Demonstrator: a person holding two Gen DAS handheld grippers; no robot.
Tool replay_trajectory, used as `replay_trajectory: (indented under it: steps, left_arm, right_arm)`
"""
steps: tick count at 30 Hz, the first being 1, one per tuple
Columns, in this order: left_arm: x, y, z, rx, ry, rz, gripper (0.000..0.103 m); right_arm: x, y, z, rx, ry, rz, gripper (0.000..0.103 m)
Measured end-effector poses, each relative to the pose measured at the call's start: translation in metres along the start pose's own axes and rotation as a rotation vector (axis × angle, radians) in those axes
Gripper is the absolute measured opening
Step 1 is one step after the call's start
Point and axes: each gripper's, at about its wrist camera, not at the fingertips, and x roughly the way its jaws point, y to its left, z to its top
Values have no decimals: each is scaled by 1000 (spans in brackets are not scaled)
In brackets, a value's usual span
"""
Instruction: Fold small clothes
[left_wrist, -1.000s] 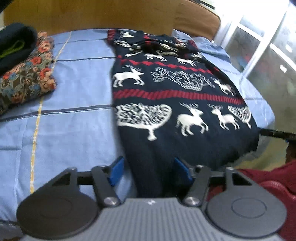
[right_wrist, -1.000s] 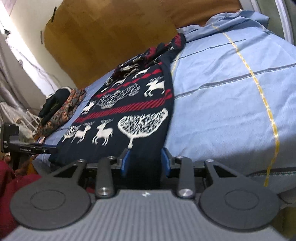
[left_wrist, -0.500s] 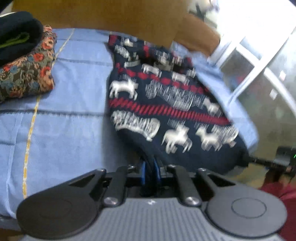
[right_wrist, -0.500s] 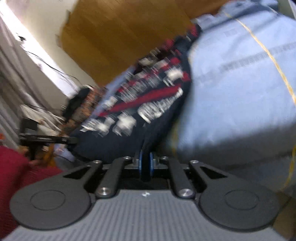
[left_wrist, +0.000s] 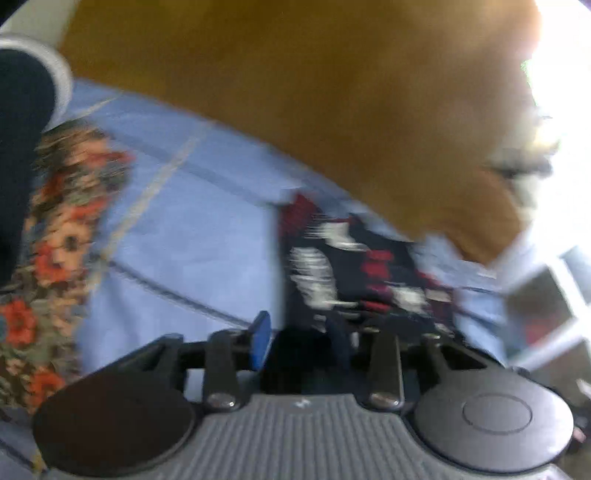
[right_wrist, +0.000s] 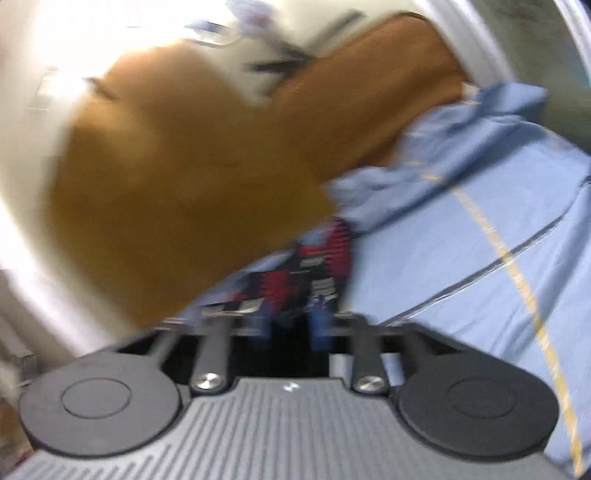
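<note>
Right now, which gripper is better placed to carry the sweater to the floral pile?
Probably the left. The left gripper is at the sweater edge on the floral pile side; the right gripper view shows blue sheet, no pile.

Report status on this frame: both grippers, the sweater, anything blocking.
Left gripper open, dark cloth between its fingers. Right gripper open too. Reindeer sweater on the blue bedsheet, frame blurred. Floral clothes pile off to the side, not blocking.
</note>
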Motion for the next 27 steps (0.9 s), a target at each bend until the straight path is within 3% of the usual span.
replay_trajectory:
  steps: [1, 2, 4, 7, 9, 12, 16, 18, 21, 25, 27]
  left_arm:
    - [2, 3, -3, -2, 14, -6, 37]
    - [0, 6, -8, 23, 20, -36, 45]
    - [-7, 9, -18, 62, 4, -11, 58]
    - [-5, 6, -25, 120, 23, 9, 59]
    - [6, -4, -26, 194, 68, 95, 53]
    - [7, -19, -10, 266, 54, 135, 49]
    - [-3, -36, 23, 300, -40, 164, 52]
    - [-3, -50, 20, 407, -66, 195, 56]
    - [9, -61, 9, 549, -41, 251, 62]
    - [31, -62, 25, 571, 2, 259, 62]
    - [43, -66, 47, 561, -27, 250, 77]
  right_arm:
    - [-1, -7, -1, 29, 5, -30, 54]
    - [-4, -13, -3, 41, 13, -1, 54]
    - [-17, -17, -10, 16, 26, 27, 54]
    - [-25, -17, -24, -28, 70, 11, 56]
    - [-16, -10, -28, -91, 123, -54, 56]
    - [-8, -3, -9, -148, 112, -78, 56]
    - [2, 6, 19, -169, 87, -64, 56]
    - [3, 13, 18, -209, 89, -46, 56]
    - [0, 26, 4, -326, 119, -19, 56]
    - [24, 31, 8, -396, 153, -46, 56]
    - [45, 33, 23, -385, 143, -59, 56]
